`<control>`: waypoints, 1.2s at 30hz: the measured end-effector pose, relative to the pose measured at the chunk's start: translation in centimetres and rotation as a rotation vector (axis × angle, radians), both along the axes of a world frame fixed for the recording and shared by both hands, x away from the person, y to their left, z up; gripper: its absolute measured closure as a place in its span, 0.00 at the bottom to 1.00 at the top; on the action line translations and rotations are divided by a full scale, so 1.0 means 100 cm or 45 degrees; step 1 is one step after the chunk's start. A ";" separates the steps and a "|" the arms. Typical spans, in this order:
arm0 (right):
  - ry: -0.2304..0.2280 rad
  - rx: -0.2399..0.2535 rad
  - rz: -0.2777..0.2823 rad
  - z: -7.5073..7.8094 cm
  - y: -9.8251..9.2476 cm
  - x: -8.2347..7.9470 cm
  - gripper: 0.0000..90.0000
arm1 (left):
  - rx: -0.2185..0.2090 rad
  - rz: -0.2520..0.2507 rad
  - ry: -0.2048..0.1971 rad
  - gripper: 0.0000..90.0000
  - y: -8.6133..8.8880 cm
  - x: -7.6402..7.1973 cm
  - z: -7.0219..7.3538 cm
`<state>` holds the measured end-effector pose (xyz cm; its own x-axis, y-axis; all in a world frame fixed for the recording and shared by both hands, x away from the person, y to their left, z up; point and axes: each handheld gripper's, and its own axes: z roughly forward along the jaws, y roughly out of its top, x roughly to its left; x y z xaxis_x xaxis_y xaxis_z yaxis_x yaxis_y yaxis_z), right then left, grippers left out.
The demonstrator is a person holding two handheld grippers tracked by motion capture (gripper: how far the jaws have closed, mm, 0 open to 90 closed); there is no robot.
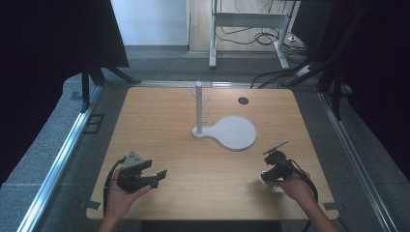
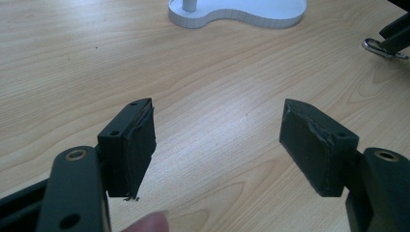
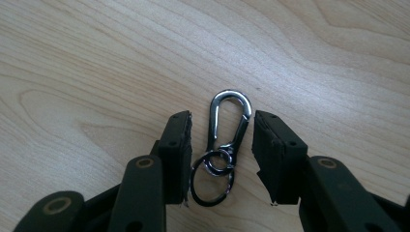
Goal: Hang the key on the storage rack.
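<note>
The right tool point(image 3: 220, 145) hangs low over the bench point(image 3: 96, 58), its jaws half spread with a keyring clip point(image 3: 227, 130) lying flat between them; the pads point(image 3: 180, 145) stand just beside the metal on either side and do not press on it yet. In the high view that tool point(image 1: 273, 159) sits near the bench's right front edge, held by the person's right hand point(image 1: 292, 186).

The clip is a chromed carabiner hook with two split rings linked at its lower end (the larger ring lies closest to the camera). It looks light, rigid and slick, and it lies thin against the wood, so the pads could easily skid over it. The loose rings would likely swing and shift once lifted. The surest hold seems to be across the two long sides of the hook body, about midway along, where the metal is widest and stiff, rather than on the rings.

The left tool point(image 2: 217, 150) rests near the left front of the bench, jaws spread wide with nothing between them. Farther back, mid-bench, stands a white stand point(image 1: 227, 131) with an upright post point(image 1: 198, 104) bearing small pegs, well apart from the clip.
</note>
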<state>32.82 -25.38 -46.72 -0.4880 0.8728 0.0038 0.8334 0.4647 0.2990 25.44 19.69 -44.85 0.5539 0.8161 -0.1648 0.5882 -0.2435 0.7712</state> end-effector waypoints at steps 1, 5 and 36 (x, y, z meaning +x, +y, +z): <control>-0.002 -0.003 0.005 -0.001 0.001 0.000 0.65 | 0.000 0.002 0.000 0.33 0.000 0.000 0.000; 0.000 -0.019 0.007 -0.003 0.003 -0.001 0.67 | 0.003 0.007 0.001 0.33 0.001 0.001 -0.001; 0.019 -0.070 -0.020 -0.010 0.009 -0.003 0.76 | 0.022 0.051 -0.012 0.33 0.004 0.001 -0.004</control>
